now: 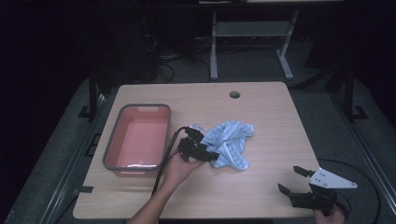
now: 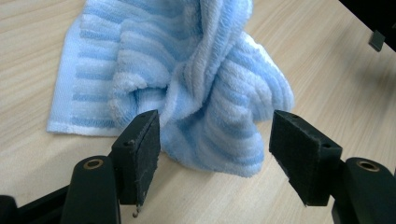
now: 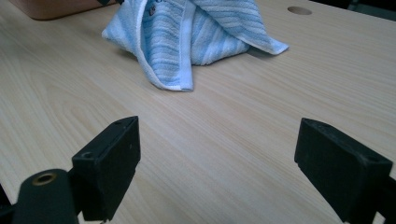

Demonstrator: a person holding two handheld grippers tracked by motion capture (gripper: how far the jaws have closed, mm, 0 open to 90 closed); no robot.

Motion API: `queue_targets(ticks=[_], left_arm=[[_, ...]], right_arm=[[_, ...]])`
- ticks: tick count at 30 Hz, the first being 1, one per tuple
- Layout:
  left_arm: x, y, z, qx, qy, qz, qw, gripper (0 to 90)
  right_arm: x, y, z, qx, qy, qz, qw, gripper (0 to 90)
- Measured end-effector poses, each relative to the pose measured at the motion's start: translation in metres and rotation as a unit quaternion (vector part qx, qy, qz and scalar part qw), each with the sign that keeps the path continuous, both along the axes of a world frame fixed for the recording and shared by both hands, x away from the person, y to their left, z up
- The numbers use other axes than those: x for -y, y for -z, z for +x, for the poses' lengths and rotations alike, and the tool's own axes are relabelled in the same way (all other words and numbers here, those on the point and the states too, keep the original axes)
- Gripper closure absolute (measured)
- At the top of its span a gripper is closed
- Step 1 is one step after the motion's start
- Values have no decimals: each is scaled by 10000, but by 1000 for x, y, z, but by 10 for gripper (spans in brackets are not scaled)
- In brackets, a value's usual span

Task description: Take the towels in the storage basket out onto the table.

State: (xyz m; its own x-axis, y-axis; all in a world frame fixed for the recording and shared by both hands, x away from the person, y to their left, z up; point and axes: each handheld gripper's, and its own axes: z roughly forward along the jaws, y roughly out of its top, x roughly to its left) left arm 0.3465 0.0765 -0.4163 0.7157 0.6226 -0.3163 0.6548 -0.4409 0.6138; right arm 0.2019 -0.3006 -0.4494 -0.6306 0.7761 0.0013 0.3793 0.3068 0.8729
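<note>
High view: crumpled blue striped towel point(image 1: 230, 142) lies mid-table point(image 1: 261, 107), just right of pink tub point(image 1: 138, 138). Left gripper point(image 1: 205, 151) at towel's left edge, jaws spread, nothing clamped; left gripper view shows bunched fold between pads point(image 2: 145, 140), pads not yet pressing cloth. Right gripper point(image 1: 294, 179) parked near front right corner, jaws apart, empty, well away from towel. Step likely: approach for grasp. Next move calls for pushing jaws over fold, then clenching.

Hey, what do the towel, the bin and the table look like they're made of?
Towel: soft looped terry, likely cotton, ribbed blue-and-white stripes. Bin: smooth moulded plastic by its look, pink inside, grey rim. Table: pale wood-grain top, matte, perhaps laminate.
</note>
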Motion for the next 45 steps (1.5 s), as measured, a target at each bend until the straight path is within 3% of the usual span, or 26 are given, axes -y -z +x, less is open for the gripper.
queue_targets(ticks=[4, 10, 17, 21, 31, 34, 38, 45], left_arm=[[-3, 2, -4, 17, 107, 117, 9999, 331], [-10, 4, -9, -17, 36, -30, 10000, 332], [-14, 5, -18, 129, 47, 64, 9999, 326], [-17, 7, -20, 59, 17, -55, 10000, 324], [-26, 11, -31, 153, -6, -112, 9998, 323], [-28, 12, -38, 203, 95, -10, 9997, 322], [-29, 14, -44, 218, 77, -105, 9997, 316], [-29, 19, -53, 237, 163, -56, 9996, 281]], right_arm=[[1, 0, 0, 6, 4, -4, 10000, 138], [3, 1, -1, -8, 29, -5, 10000, 138], [3, 1, -1, -8, 30, -7, 10000, 138], [3, 1, -1, -16, 33, -12, 10000, 138], [5, 2, -2, -31, 51, -27, 10000, 138], [4, 2, -2, -46, 59, -19, 10000, 138], [4, 2, -3, -52, 55, -31, 10000, 138], [4, 2, -3, -52, 57, -37, 10000, 138]])
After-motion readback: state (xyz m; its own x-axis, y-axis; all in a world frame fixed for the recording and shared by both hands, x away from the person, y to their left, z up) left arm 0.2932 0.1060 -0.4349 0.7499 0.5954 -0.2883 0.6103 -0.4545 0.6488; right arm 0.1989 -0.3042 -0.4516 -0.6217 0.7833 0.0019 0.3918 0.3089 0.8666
